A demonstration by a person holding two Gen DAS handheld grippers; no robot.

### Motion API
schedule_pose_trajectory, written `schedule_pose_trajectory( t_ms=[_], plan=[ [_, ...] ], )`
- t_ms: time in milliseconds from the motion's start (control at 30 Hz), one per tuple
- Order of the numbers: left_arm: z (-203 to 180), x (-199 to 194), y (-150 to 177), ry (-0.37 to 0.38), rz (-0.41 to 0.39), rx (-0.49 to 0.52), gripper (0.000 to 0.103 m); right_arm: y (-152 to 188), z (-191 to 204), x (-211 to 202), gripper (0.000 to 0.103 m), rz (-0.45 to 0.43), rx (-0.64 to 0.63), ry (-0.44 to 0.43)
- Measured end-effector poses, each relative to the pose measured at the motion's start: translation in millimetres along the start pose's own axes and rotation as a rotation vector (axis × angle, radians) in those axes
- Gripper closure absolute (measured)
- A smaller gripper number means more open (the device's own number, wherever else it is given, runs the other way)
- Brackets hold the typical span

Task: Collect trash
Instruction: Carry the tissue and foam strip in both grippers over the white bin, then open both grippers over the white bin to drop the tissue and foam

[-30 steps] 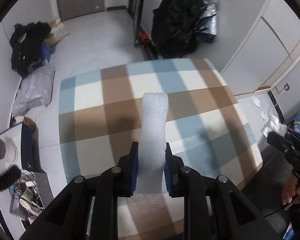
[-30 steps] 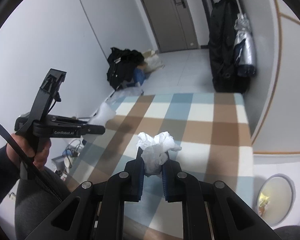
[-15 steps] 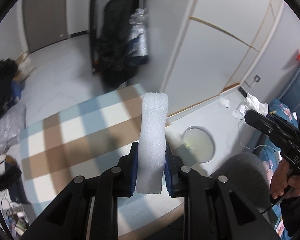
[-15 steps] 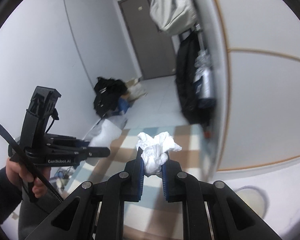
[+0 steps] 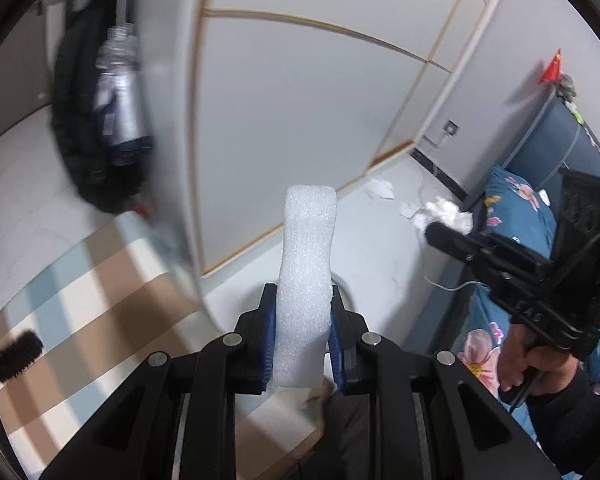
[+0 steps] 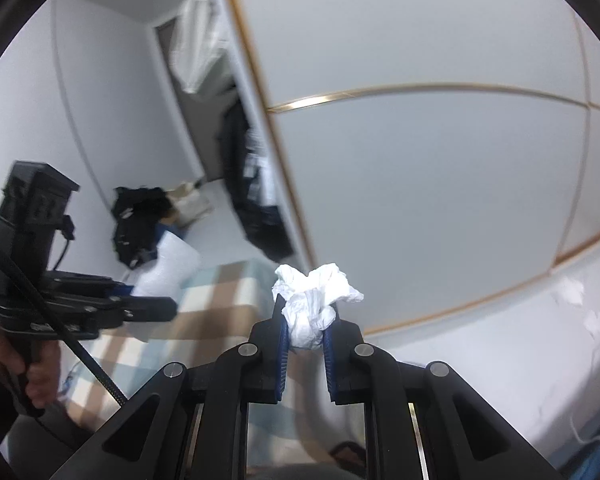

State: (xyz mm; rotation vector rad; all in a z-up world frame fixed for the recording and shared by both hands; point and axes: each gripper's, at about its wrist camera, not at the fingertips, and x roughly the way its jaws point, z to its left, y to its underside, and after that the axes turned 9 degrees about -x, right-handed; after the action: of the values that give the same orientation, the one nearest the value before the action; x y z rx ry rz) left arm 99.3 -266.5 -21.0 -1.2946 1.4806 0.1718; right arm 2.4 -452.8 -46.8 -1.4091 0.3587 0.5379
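My left gripper (image 5: 303, 312) is shut on a long white foam strip (image 5: 306, 272) that stands up between its blue pads. My right gripper (image 6: 305, 328) is shut on a crumpled white tissue (image 6: 314, 300). The right gripper also shows in the left wrist view (image 5: 452, 236) with the tissue at its tip, and the left gripper shows in the right wrist view (image 6: 156, 304) with the foam strip (image 6: 172, 264). Behind the foam strip, on the floor, a round bin rim (image 5: 348, 292) is partly hidden. More crumpled tissues (image 5: 380, 188) lie on the floor by the wall.
A plaid blanket (image 5: 80, 280) in blue, brown and white covers the surface at left. White wardrobe panels (image 5: 300, 100) fill the middle. Dark clothes (image 5: 100, 120) hang at left. A floral blue bed (image 5: 512, 216) lies at right. Black bags (image 6: 140, 216) sit on the far floor.
Both grippers have swung right, away from the plaid blanket, toward the wardrobe and the floor by the bed. Each keeps hold of its piece.
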Motion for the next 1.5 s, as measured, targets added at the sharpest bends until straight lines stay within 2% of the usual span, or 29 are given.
schedule_pose_trajectory(
  t_ms=[233,400,567,1000,1300,1467,1500],
  plan=[
    [-26,63,-10,0.072,0.104,0.047,0.085,33,-59,13,0.089,0.070,0.127,0.066],
    [-37,104,-8,0.086,0.187,0.050,0.085,65,-94,37,0.089,0.137,0.229,0.081],
    [-33,141,-6,0.079,0.272,0.011,0.085,108,-129,70,0.089,0.234,0.366,0.076],
    [-21,197,4,0.059,0.404,-0.109,0.085,184,-156,152,0.088,0.447,0.515,0.034],
    [-19,225,6,0.049,0.485,-0.128,0.085,203,-160,169,0.080,0.472,0.532,0.011],
    [-17,234,11,0.047,0.513,-0.140,0.085,206,-162,169,0.061,0.464,0.547,0.022],
    [-16,235,12,0.049,0.519,-0.144,0.085,207,-164,168,0.060,0.461,0.556,0.021]
  ],
)
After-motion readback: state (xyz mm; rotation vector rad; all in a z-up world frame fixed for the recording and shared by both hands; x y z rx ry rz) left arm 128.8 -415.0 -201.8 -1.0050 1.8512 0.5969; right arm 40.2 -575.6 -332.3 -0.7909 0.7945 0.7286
